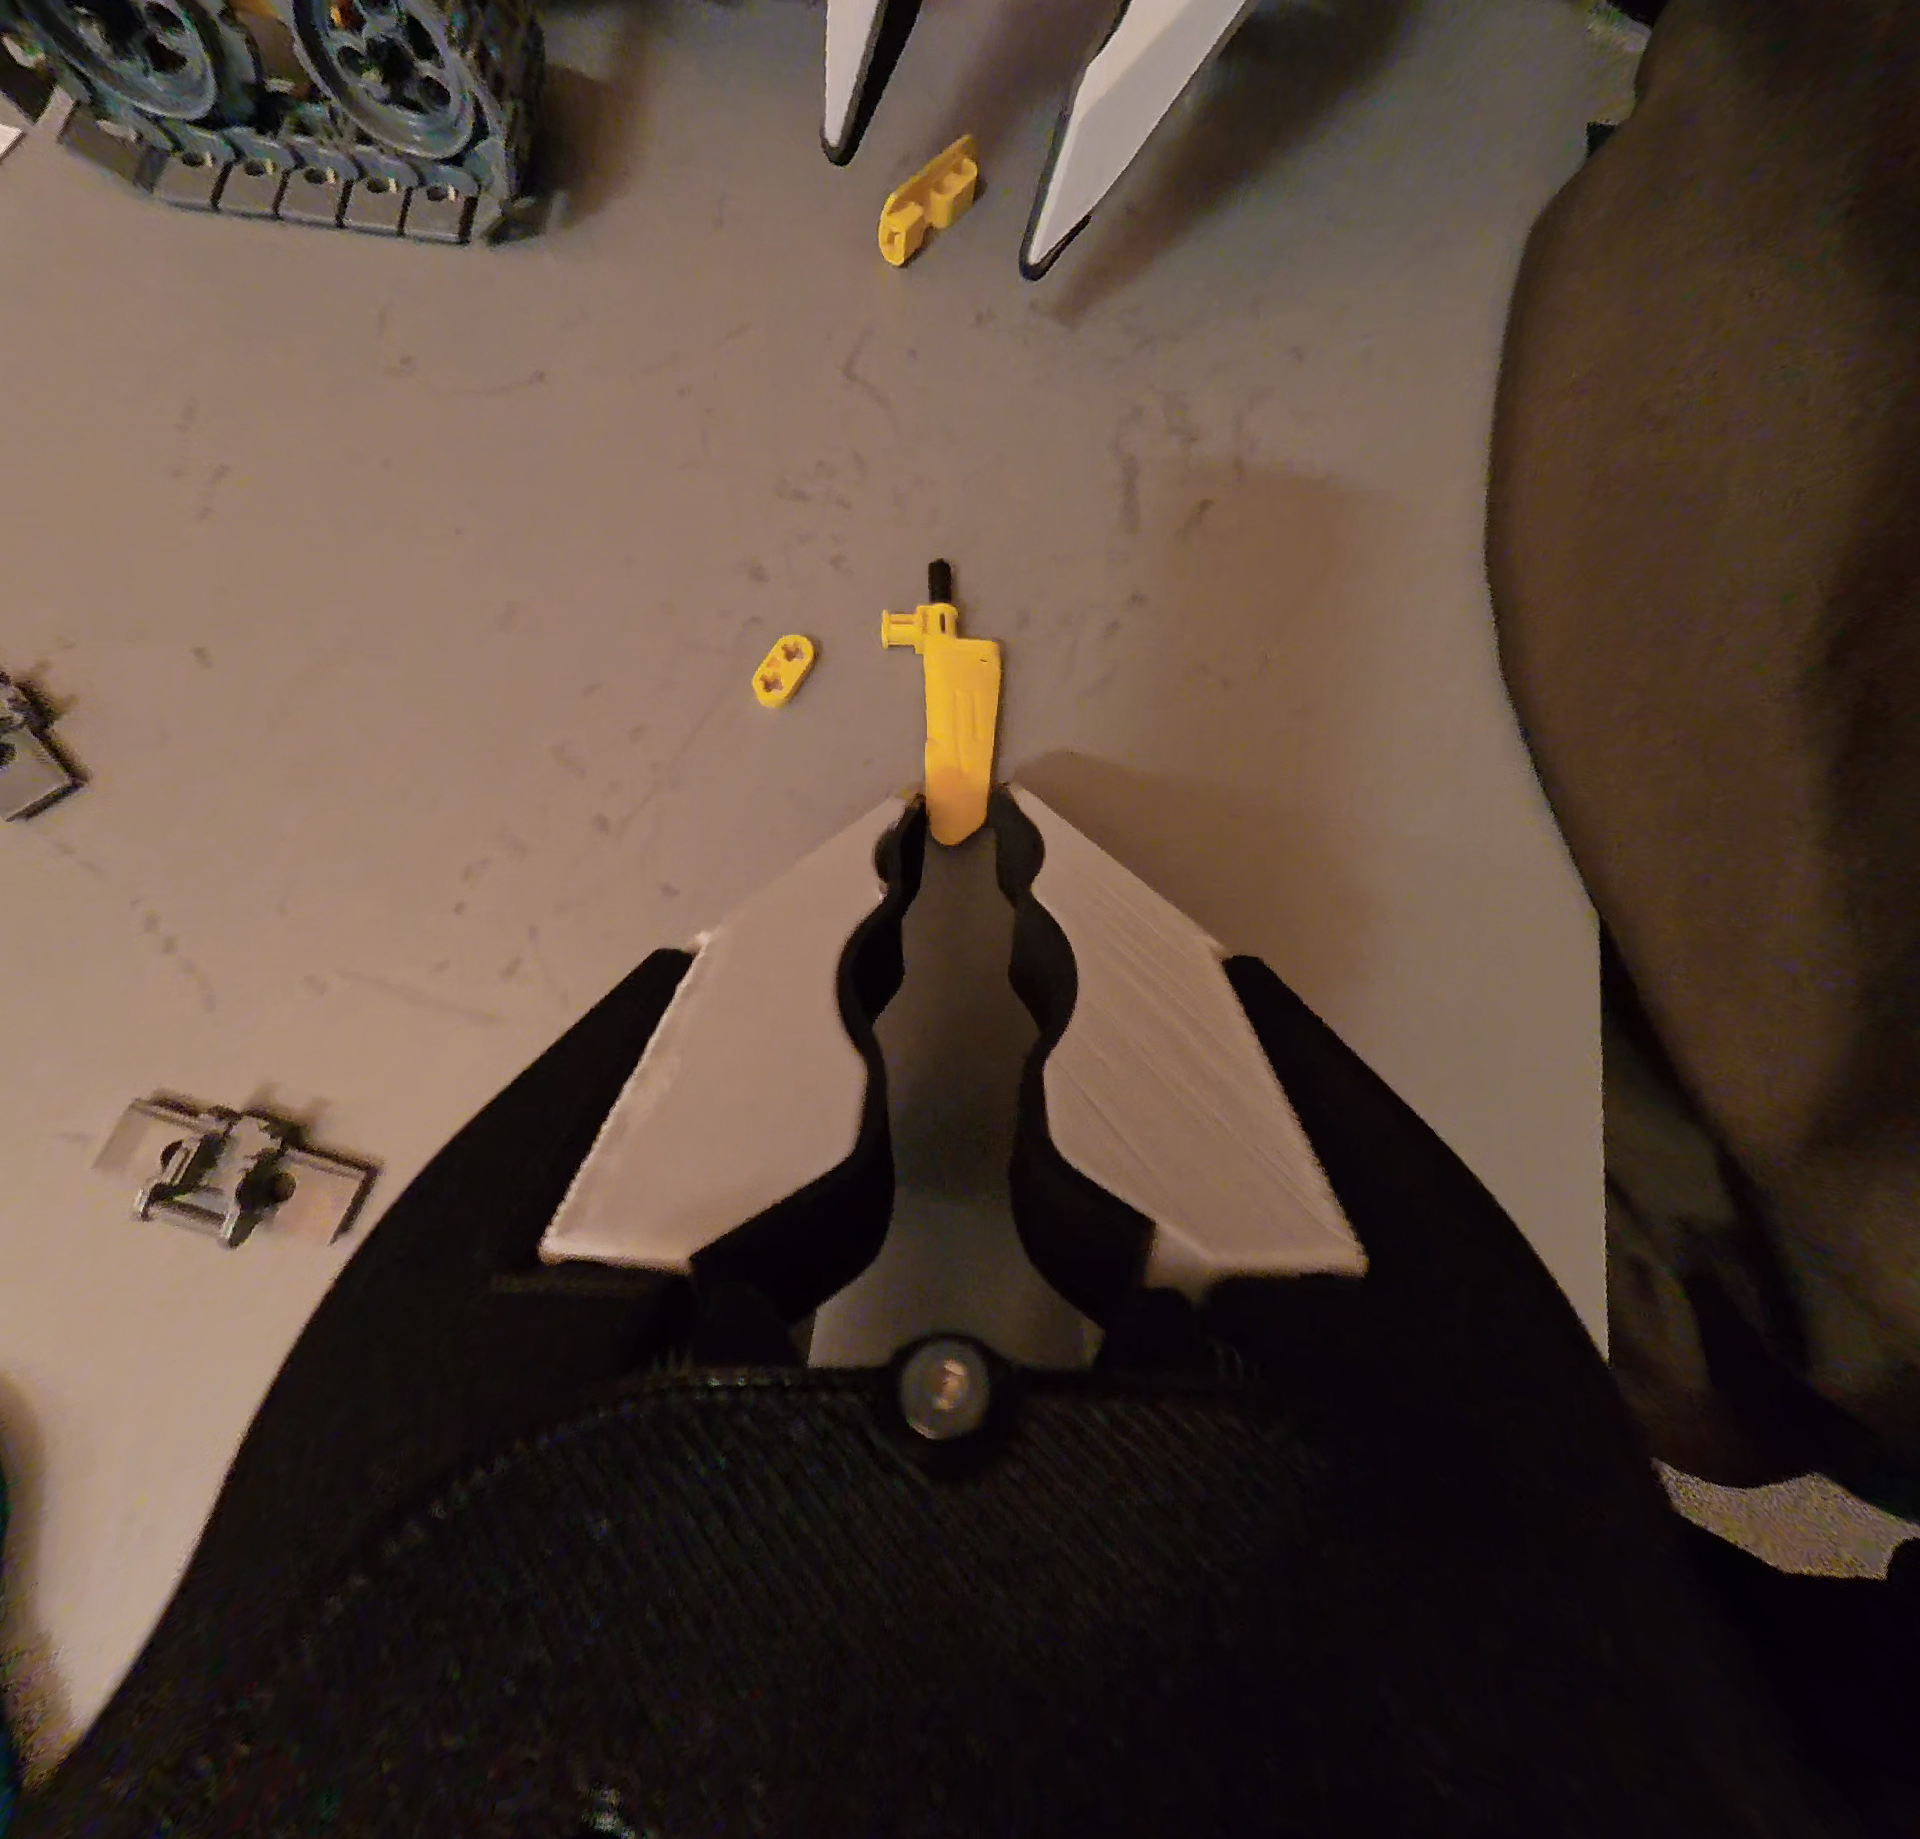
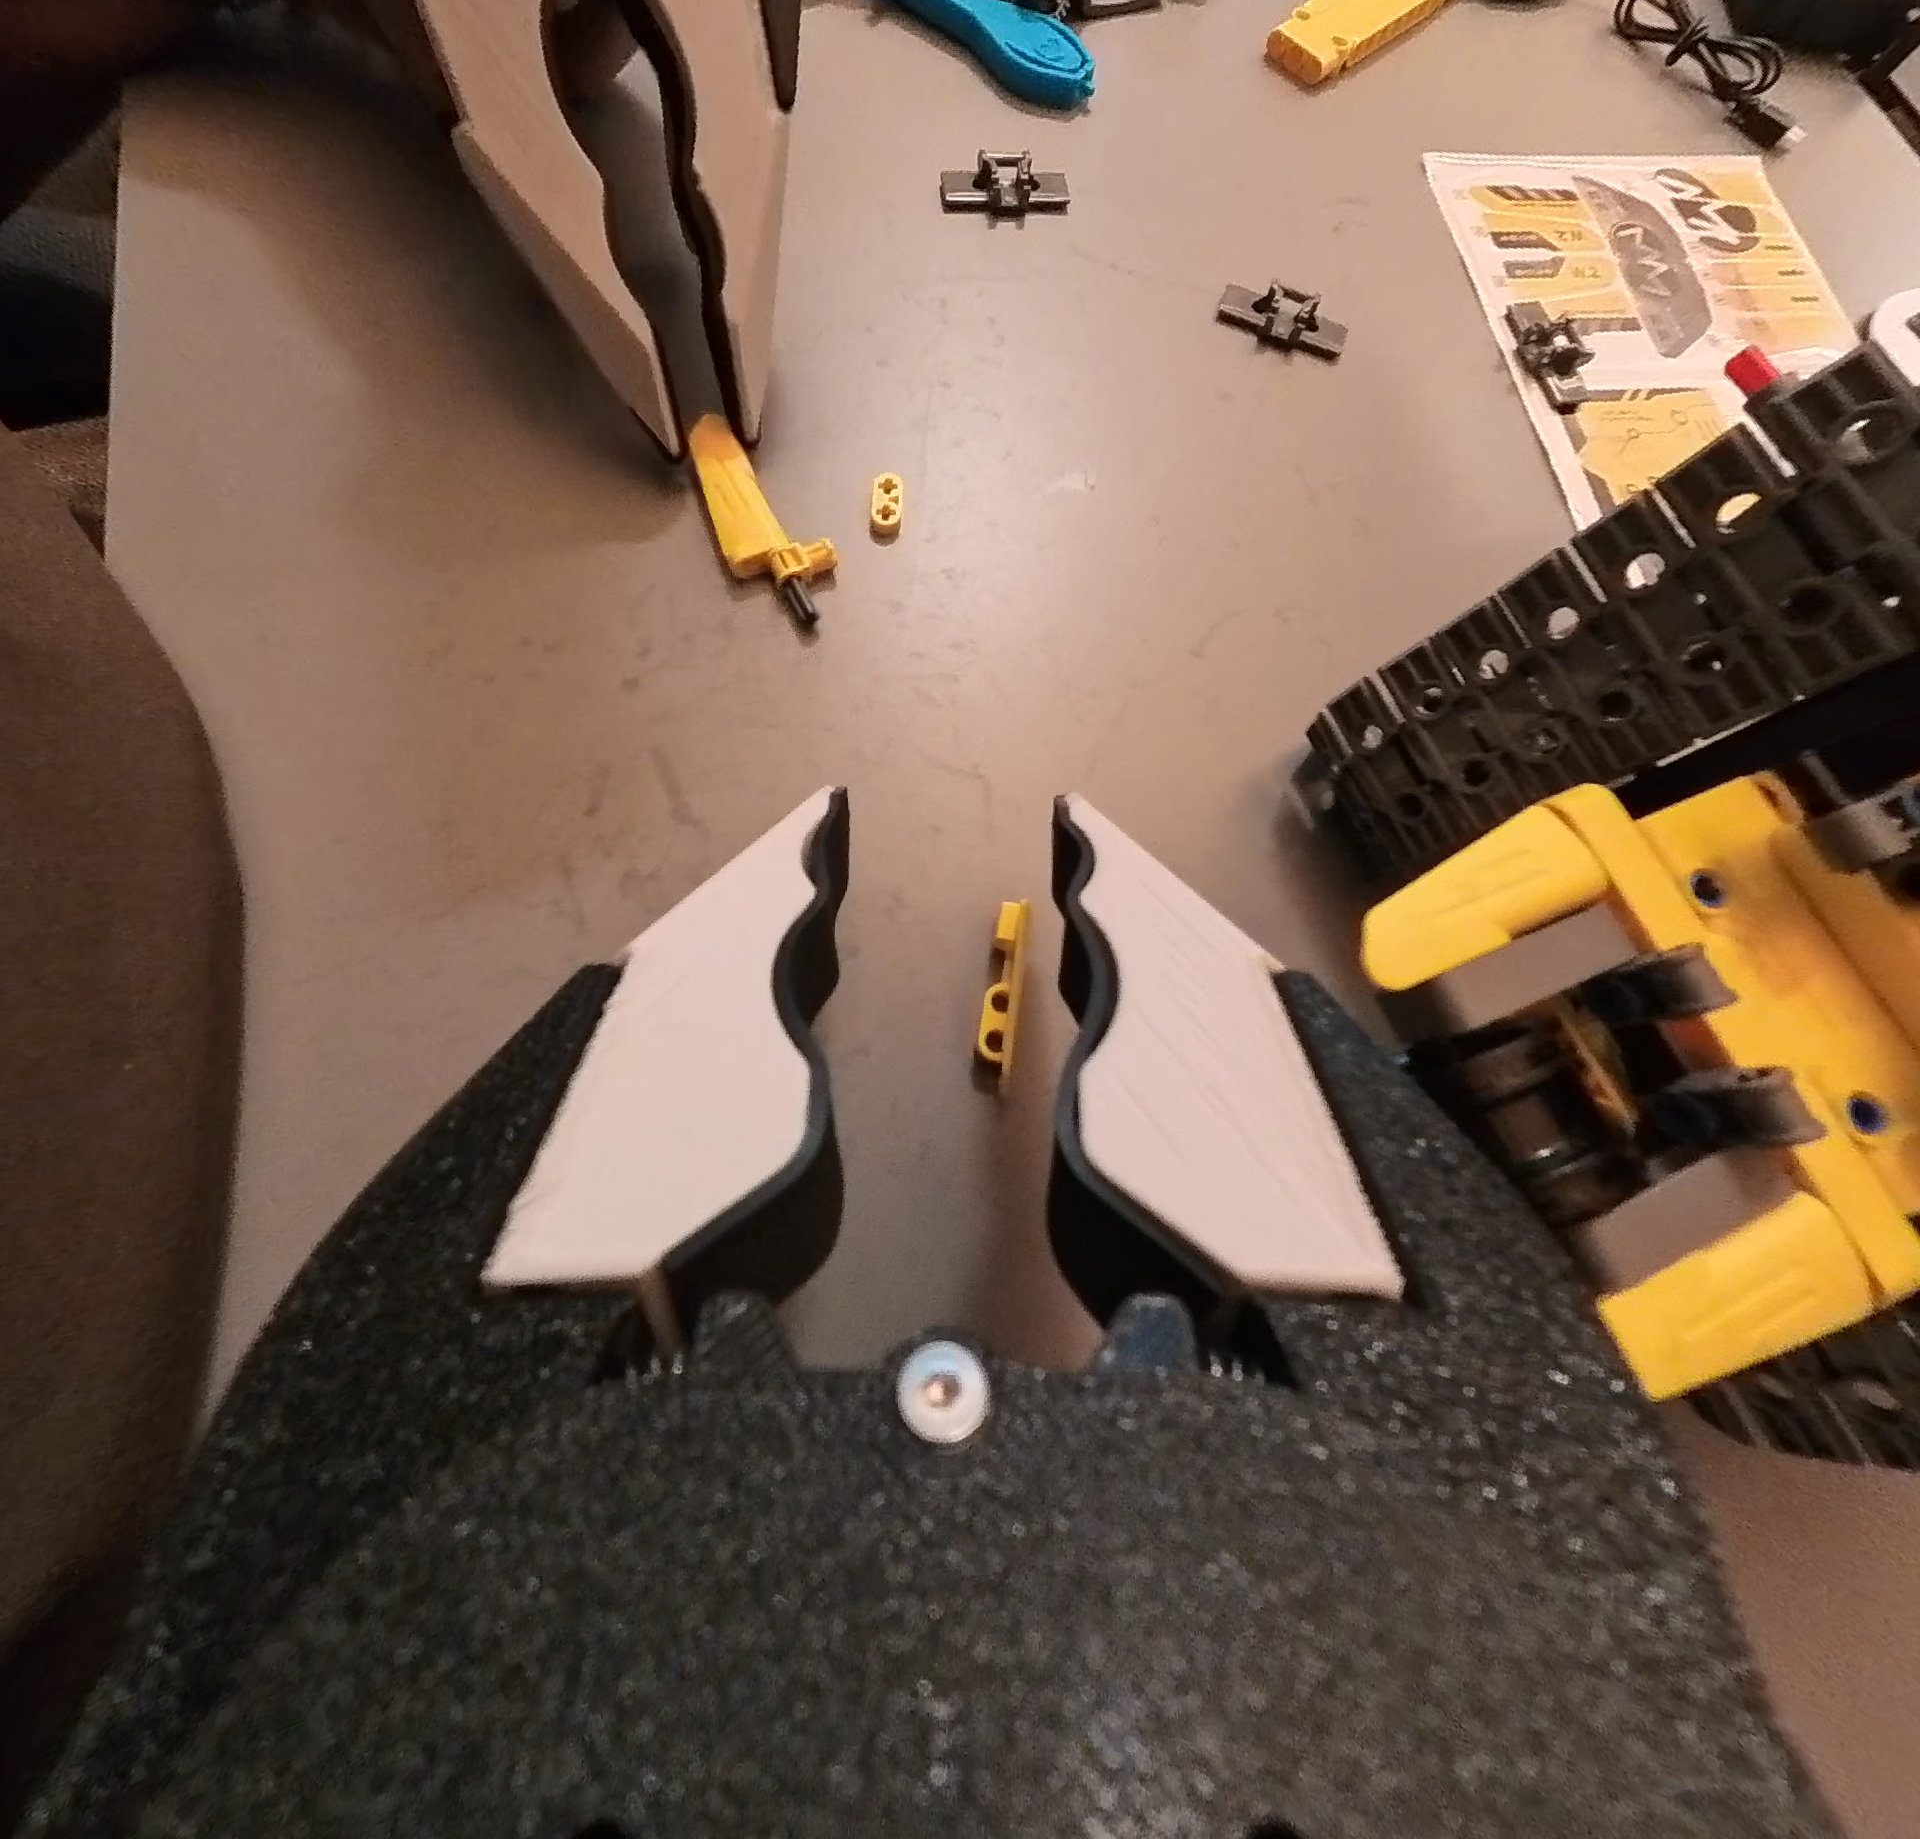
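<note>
My left gripper (image 1: 957, 800) is shut on one end of a long yellow brick piece (image 1: 961, 709) with a black pin at its far tip; the piece rests on the grey table (image 1: 416, 542). The same gripper (image 2: 717, 430) and piece (image 2: 743, 506) show far left in the right wrist view. A small yellow two-hole link (image 1: 782, 667) lies just left of the piece, also seen in the right wrist view (image 2: 886, 504). My right gripper (image 2: 951, 818) is open, and a short yellow beam (image 2: 1002, 994) lies between its fingers, close to the right one. That gripper (image 1: 940, 205) and beam (image 1: 928, 200) show at the top of the left wrist view.
A tracked yellow-and-black brick vehicle (image 2: 1662, 854) stands right of my right gripper, seen at top left in the left wrist view (image 1: 270, 75). Loose dark track links (image 2: 1004, 177) (image 2: 1281, 317) (image 1: 234, 1171), a printed sheet (image 2: 1621, 283), a blue tool (image 2: 987, 13), a yellow box with a cable (image 2: 1371, 7) lie around. A person's brown clothing (image 1: 1714, 646) borders the table. Spacing between my two grippers at the tips: around 12 centimeters.
</note>
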{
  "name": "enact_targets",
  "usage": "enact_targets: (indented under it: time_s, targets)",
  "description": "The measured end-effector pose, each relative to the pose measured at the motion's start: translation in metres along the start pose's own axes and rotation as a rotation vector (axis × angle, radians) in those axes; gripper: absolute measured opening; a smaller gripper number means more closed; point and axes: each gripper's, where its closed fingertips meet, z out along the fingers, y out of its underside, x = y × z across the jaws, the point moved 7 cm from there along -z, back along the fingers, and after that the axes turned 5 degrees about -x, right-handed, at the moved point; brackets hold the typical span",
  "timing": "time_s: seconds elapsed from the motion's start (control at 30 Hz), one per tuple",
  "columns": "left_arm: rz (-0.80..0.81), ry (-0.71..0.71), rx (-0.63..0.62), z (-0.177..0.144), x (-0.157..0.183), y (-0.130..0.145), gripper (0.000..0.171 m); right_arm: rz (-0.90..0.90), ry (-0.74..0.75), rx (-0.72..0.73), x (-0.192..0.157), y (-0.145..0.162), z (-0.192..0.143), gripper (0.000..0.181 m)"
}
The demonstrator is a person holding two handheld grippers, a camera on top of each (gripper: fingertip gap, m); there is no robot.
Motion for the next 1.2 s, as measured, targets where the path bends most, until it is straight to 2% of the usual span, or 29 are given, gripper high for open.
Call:
enact_targets:
  time_s: [0.33,0.8,0.97,1.07,1.2]
  targets:
    - [-0.008,-0.033,-0.001,0.003,-0.002,-0.003,0.026,0.011,-0.026,0.003,-0.001,0.001,0.003,0.038]
    - [0.031,-0.075,-0.014,0.017,0.003,-0.015,0.026,0.004,-0.037,0.000,-0.003,0.001,0.006,0.039]
    - [-0.006,-0.082,0.071,0.007,-0.001,-0.018,0.025,-0.003,-0.032,0.002,-0.004,0.000,0.005,0.038]
    - [-0.072,-0.144,0.129,-0.002,-0.013,-0.018,0.023,-0.007,-0.029,0.007,-0.005,-0.001,0.004,0.038]
    - [-0.107,-0.279,0.085,-0.001,-0.025,-0.015,0.011,-0.013,-0.028,0.010,-0.006,-0.002,0.003,0.038]
